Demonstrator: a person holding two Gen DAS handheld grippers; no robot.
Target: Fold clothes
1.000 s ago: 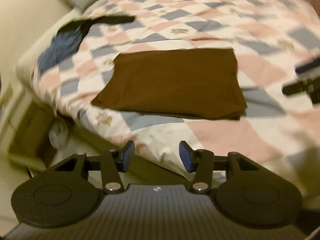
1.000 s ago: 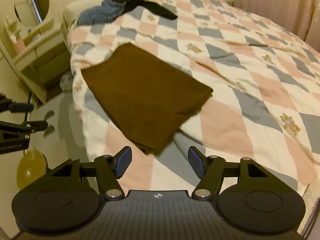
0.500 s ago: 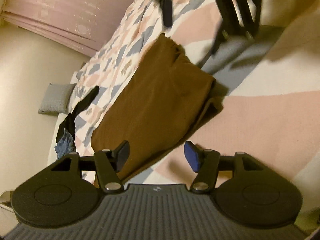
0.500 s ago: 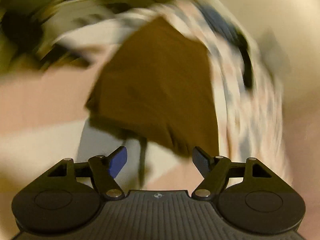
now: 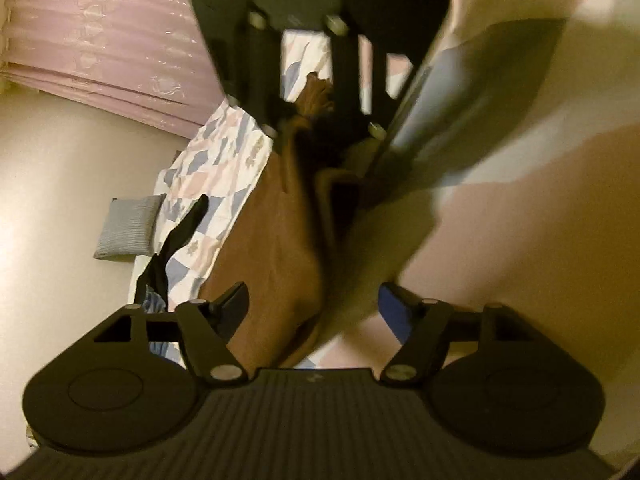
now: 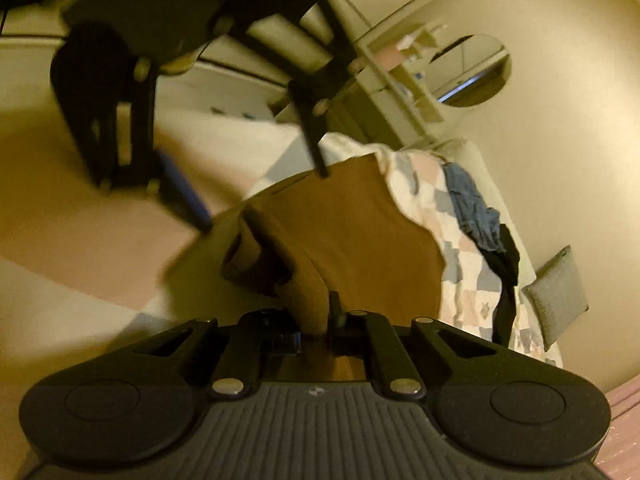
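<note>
Bare quilt (image 5: 520, 240) beside brown garment (image 5: 276, 248); opposite tool (image 5: 320, 92) close ahead.

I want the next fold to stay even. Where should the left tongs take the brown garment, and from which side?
The right tongs already pinch one corner of the brown garment. The left tongs stand open over the opposite corner of the same near edge. Probably grip that layered corner, sliding in low from the bed's edge, since the folded stack lies flat there.

Right gripper (image 6: 316, 326) pads hidden inside the brown garment (image 6: 352, 220) fold.
</note>
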